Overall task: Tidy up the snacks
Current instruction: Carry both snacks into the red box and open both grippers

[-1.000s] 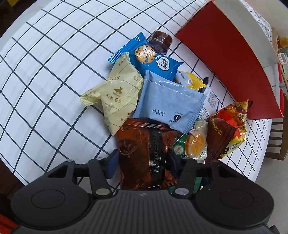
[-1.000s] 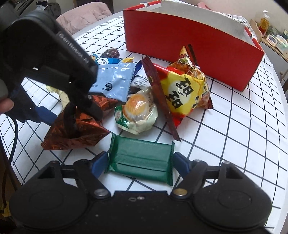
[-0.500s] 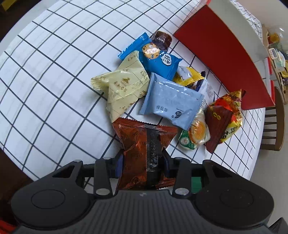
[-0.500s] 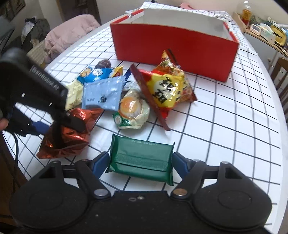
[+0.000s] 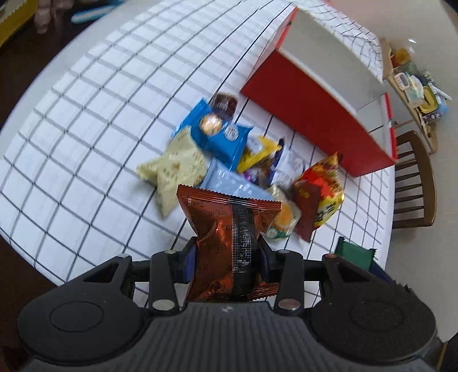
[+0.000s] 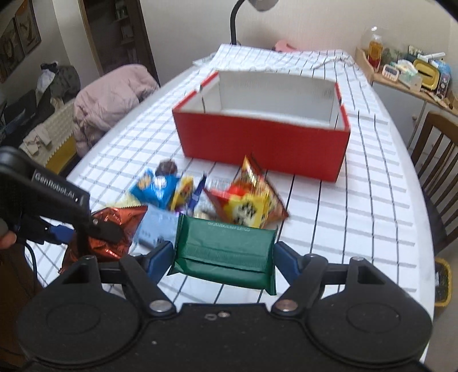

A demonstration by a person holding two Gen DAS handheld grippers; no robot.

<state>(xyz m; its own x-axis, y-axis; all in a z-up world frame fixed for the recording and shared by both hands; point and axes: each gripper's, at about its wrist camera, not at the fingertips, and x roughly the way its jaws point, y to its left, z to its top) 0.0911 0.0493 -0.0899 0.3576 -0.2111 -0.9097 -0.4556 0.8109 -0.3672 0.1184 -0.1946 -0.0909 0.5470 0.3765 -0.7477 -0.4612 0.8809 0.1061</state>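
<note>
My left gripper (image 5: 227, 254) is shut on a shiny brown snack packet (image 5: 229, 226) and holds it above the table; it also shows in the right wrist view (image 6: 111, 229). My right gripper (image 6: 224, 254) is shut on a green snack packet (image 6: 226, 246), lifted off the table; its corner shows in the left wrist view (image 5: 355, 253). A pile of snacks (image 5: 229, 148) lies on the checked tablecloth, with a blue cookie packet (image 5: 220, 131), a cream packet (image 5: 177, 168) and a red-yellow bag (image 6: 249, 203). The open red box (image 6: 263, 143) stands beyond the pile.
A wooden chair (image 6: 440, 160) stands at the table's right edge. A pink coat on a chair (image 6: 111, 97) is at the left. A lamp stem (image 6: 233, 20) rises behind the box. A shelf of clutter (image 6: 415, 71) is at far right.
Both grippers have risen well above the table with their packets. The left closed tighter on the brown packet and lifted it off the pile. The box's inside now shows.
</note>
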